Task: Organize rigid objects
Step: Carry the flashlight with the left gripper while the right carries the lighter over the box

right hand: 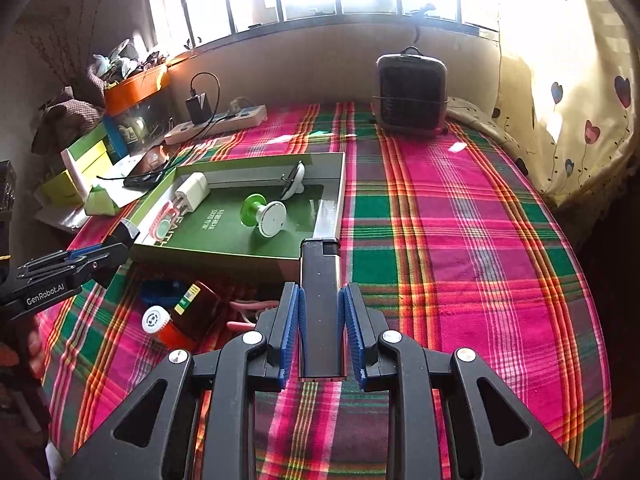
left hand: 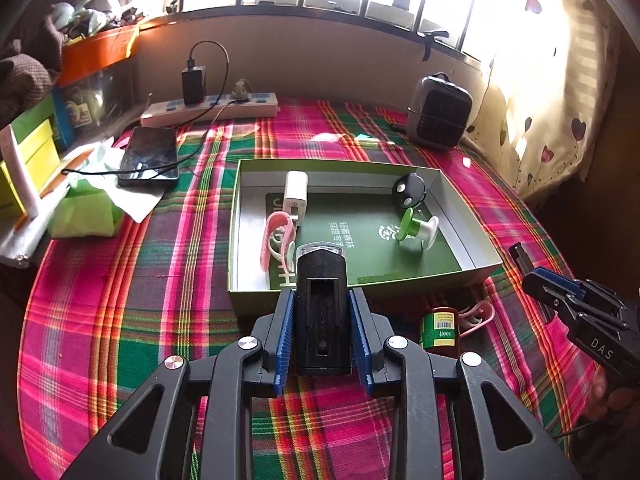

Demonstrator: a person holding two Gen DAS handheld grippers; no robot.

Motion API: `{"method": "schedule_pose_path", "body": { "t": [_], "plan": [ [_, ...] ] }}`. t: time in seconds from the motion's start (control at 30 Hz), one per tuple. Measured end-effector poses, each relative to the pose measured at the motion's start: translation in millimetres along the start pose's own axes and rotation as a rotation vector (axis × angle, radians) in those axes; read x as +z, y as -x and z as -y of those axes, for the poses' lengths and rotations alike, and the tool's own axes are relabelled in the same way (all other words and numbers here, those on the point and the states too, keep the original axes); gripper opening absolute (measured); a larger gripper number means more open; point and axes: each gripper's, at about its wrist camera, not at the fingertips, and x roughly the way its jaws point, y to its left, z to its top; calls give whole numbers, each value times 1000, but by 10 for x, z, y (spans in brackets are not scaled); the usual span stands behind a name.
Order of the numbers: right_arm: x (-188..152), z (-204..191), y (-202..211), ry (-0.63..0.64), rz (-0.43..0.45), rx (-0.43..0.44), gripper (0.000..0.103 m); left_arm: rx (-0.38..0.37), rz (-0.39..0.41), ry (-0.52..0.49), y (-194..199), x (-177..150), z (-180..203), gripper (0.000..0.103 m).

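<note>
A: Holding two things at once. Left tongs (left hand: 322, 336) are clamping a chunky black block (left hand: 320, 312), its long axis running straight out along the fingers, clear cap end pointing at the open box (left hand: 460, 216).

B: Box lying which way from it?

A: Dead ahead and slightly below; the block's tip is overlapping the near wall in the left view, so it's hovering just at the edge, not inside yet. Right tongs (right hand: 320, 332) are gripping a slim dark bar (right hand: 320, 300), also lengthwise along the fingers, tip sitting at the box's near right corner (right hand: 320, 236).

B: Which hand is nearer?

A: Judging roughly, the left: it's centred on the box front. The right is off toward the corner.

B: What's in there?

A: White plug (left hand: 295, 194), pink clip (left hand: 276, 240), green-and-white spool (left hand: 416, 228), black round thing (left hand: 408, 190). Free floor is showing mid-box, straight ahead of the left tip.

B: Anything still out?

A: Brown bottle (right hand: 188, 312) and another pink clip (left hand: 478, 314) are lying on the plaid bench cover (right hand: 460, 240) just in front of the box.
</note>
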Motion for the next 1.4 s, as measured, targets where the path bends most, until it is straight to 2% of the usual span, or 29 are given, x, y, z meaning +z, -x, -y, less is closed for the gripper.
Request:
{"method": "schedule_pose_path", "body": {
  "t": [0.3, 0.63, 1.17, 1.4],
  "plan": [
    [290, -104, -200, 8, -14, 41, 24, -30, 2, -11, -123, 195, 51, 26],
    [566, -144, -533, 15, -42, -10, 24, -40, -17, -12, -388, 392, 46, 26],
    [681, -123, -960, -2, -103, -61, 24, -31, -73, -26, -872, 597, 65, 26],
    [693, -168, -1039, 19, -108, -64, 24, 7, -76, -55, -979, 640, 90, 26]
  ]
}}
